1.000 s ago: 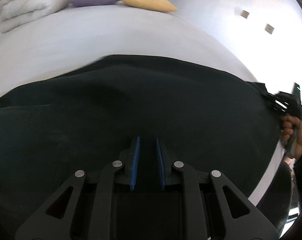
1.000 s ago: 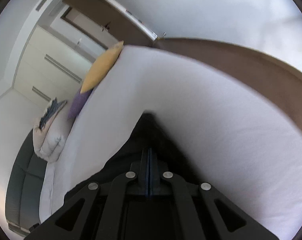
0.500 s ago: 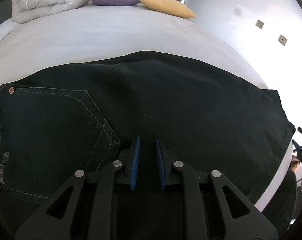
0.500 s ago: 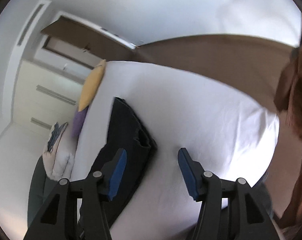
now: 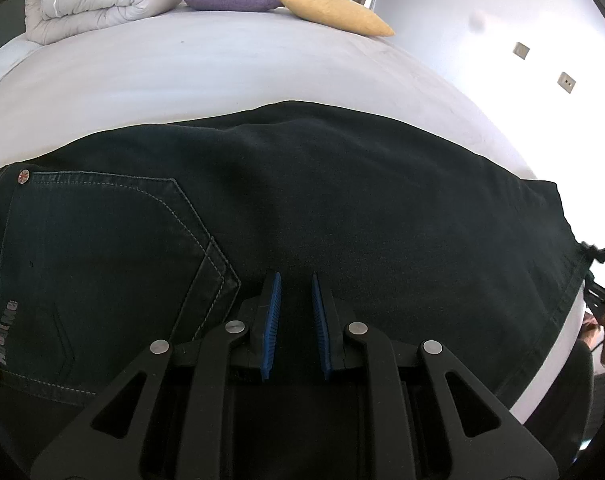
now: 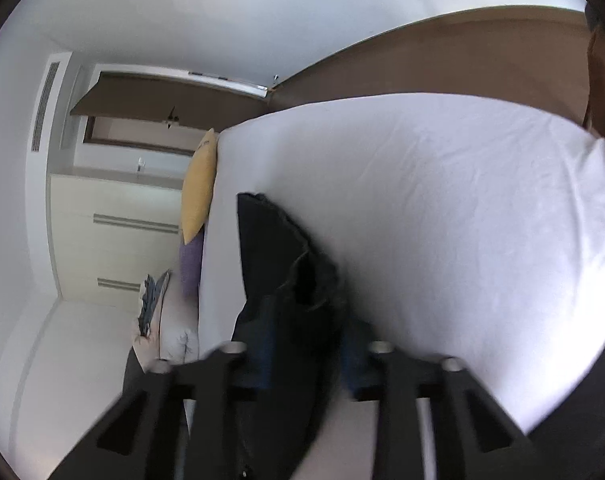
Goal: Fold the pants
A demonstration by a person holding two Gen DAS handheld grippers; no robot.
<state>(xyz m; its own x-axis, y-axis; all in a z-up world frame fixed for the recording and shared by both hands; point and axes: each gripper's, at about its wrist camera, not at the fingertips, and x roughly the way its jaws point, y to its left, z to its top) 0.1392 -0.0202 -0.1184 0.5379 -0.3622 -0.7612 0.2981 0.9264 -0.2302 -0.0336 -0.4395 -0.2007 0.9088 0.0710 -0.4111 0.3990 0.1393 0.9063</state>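
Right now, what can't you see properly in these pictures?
- Left wrist view: the pants run under the left gripper and off the bottom edge, so whether its narrow gap pinches cloth is hidden.
- Right wrist view: the closing right gripper is blurred; cloth lies between its fingers, but any contact is unclear.
- Left wrist view: the pocket label is too warped to read surely.
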